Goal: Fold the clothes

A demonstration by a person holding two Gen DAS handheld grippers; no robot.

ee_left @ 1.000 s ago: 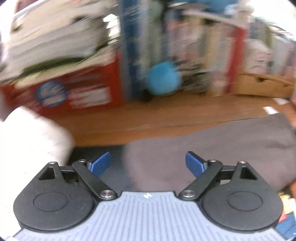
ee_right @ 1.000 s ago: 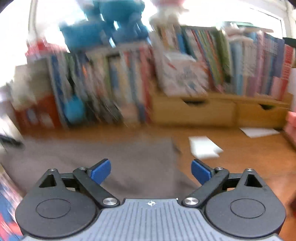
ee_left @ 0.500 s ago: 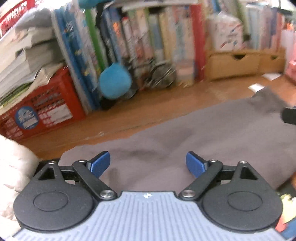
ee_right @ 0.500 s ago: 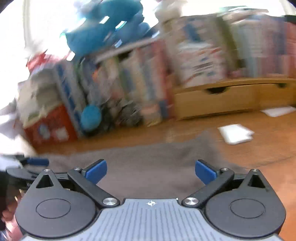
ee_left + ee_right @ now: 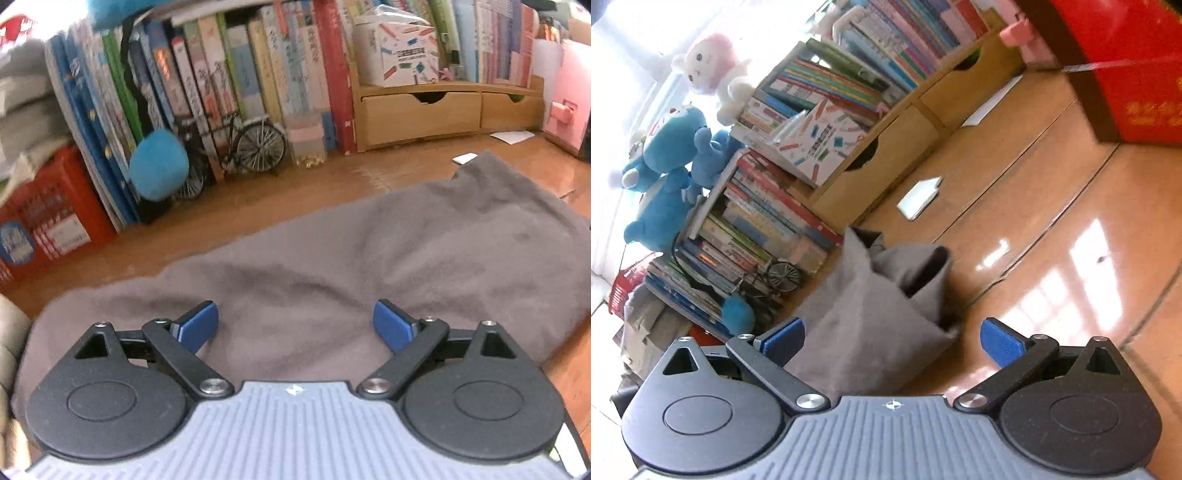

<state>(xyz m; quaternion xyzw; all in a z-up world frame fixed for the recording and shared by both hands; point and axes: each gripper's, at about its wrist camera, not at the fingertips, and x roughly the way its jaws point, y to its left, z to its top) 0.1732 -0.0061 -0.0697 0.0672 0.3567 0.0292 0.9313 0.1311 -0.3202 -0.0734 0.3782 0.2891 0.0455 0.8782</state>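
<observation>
A grey garment (image 5: 369,258) lies spread and slightly rumpled on the wooden floor in the left wrist view. My left gripper (image 5: 295,325) hovers over its near part, open, blue pads wide apart with nothing between them. In the right wrist view, which is rolled sideways, the same grey garment (image 5: 871,325) shows its end, where a sleeve or leg opening (image 5: 923,269) gapes. My right gripper (image 5: 892,339) is open just in front of that end, the cloth lying between the spread fingers without being pinched.
A bookshelf (image 5: 258,74) with a model bicycle (image 5: 236,151), a blue plush ball (image 5: 159,170) and wooden drawers (image 5: 417,110) lines the far side. A red crate (image 5: 48,221) stands left, a red box (image 5: 1126,66) right. White paper (image 5: 919,197) lies on the floor (image 5: 1052,221).
Both grippers swung right; the left one came forward over the grey garment. The right gripper rolled sideways and dropped close to the garment's end. Both stayed open.
</observation>
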